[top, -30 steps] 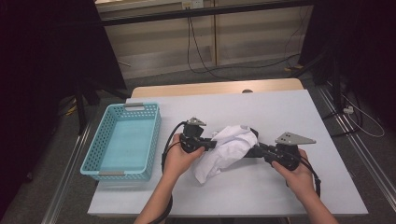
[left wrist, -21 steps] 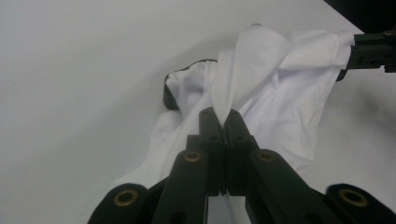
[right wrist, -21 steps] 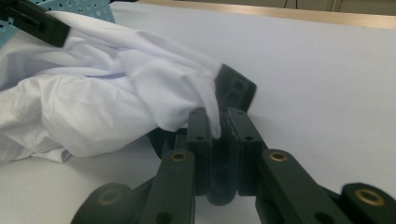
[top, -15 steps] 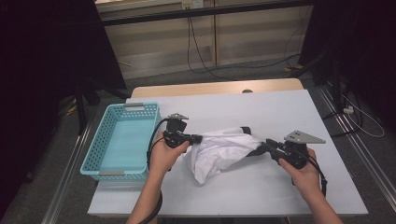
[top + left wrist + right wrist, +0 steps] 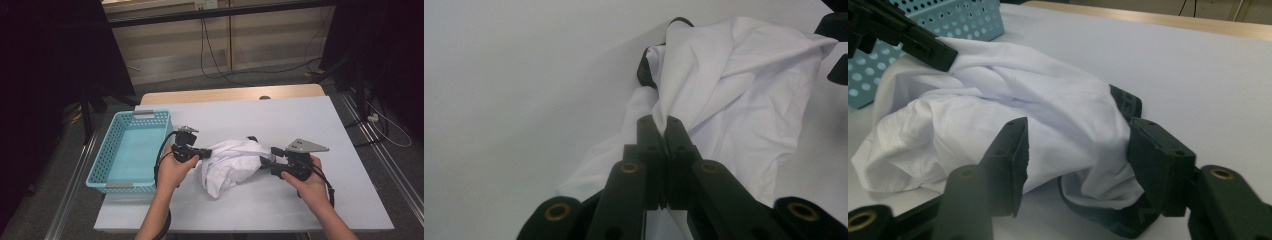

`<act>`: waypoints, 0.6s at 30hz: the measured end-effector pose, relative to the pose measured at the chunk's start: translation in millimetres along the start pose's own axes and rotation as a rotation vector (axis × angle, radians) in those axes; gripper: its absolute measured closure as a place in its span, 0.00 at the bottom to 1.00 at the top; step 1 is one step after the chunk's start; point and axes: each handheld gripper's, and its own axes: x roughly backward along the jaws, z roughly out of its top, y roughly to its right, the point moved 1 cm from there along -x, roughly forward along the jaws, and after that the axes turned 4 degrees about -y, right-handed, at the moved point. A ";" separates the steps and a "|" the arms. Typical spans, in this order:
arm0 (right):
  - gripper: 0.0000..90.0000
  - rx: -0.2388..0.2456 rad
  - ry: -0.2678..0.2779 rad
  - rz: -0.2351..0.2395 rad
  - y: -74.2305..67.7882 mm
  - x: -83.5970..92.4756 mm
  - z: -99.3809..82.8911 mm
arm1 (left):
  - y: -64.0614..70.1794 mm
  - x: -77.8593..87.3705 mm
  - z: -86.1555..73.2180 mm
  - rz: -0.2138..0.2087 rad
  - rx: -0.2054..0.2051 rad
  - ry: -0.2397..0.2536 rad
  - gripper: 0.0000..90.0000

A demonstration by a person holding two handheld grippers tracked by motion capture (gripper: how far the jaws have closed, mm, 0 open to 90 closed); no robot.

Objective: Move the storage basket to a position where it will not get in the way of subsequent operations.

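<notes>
A crumpled white garment (image 5: 230, 162) with black trim (image 5: 1108, 220) lies on the white table (image 5: 300, 120). My left gripper (image 5: 206, 151) is at the garment's left end, and its jaws are shut on a fold of the white cloth (image 5: 734, 90). My right gripper (image 5: 265, 160) is at the garment's right end. Its jaws have just been opening and stand apart (image 5: 1078, 135), with a bunch of the garment (image 5: 998, 100) loose between them. The left gripper (image 5: 943, 57) also shows far off in the right gripper view, pinching the cloth.
A light blue perforated basket (image 5: 100, 175) stands at the table's left edge, close to my left hand. Bare table stretches behind the garment and to its right. Cables lie on the floor beyond the table.
My left gripper pulled its end of the garment leftward toward the basket. The right gripper's jaws have spread apart around the cloth they were pinching.
</notes>
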 end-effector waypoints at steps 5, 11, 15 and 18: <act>0.53 0.012 0.023 0.005 -8.5 -2.9 3.0 | -2.9 3.3 -2.4 0.012 0.012 0.012 0.98; 0.54 0.059 0.018 0.000 -19.5 -4.3 2.8 | -6.2 5.3 -4.0 0.023 0.021 0.017 0.98; 0.54 0.038 -0.009 0.033 -17.6 -3.9 -0.2 | -9.5 6.1 -4.0 0.045 0.034 0.023 0.98; 0.54 0.026 -0.018 0.022 -15.1 -1.6 -2.5 | -11.1 6.4 -2.8 0.052 0.033 0.023 0.98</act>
